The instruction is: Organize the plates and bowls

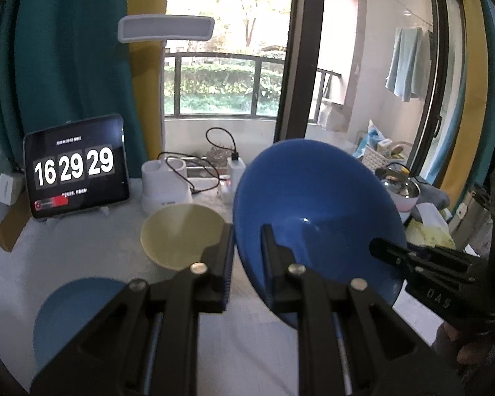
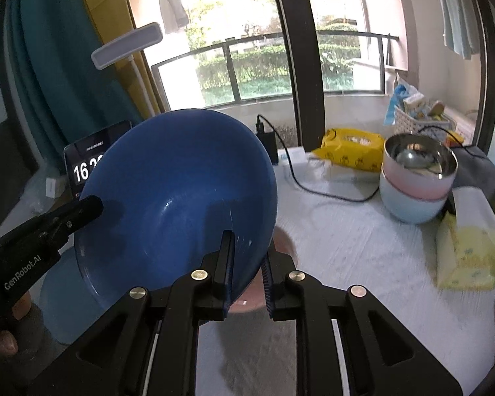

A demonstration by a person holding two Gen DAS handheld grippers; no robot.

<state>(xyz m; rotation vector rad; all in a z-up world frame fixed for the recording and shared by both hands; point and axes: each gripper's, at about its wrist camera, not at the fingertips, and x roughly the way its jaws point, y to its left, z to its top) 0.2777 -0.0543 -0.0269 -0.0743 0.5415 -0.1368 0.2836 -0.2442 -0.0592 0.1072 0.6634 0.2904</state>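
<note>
While both grippers share one load, the near-to-far order runs as follows.
Left gripper (image 1: pixel 246 234): nearly pressed together, pinching the left rim of the blue bowl (image 1: pixel 316 217).
Right gripper (image 2: pixel 247 247): fingers narrow, the bowl's right rim between them; from the pictures I cannot tell whether the pads press on it.
Blue bowl: off the table, tilted steeply, its inside facing the cameras.
Blue plate (image 1: pixel 72 316): flat on the white cloth (image 1: pixel 92 244), lower left, beneath the left gripper.
Pink dish (image 2: pixel 282 241): on the cloth, partly hidden behind the bowl and right gripper.
Yellow bowl (image 1: pixel 181 234): upright on the cloth, just left of the blue bowl.
Stacked bowls (image 2: pixel 415 181): pink on pale blue, steel inside, far right.
Tablet clock (image 1: pixel 77 165): standing at the far left edge.
</note>
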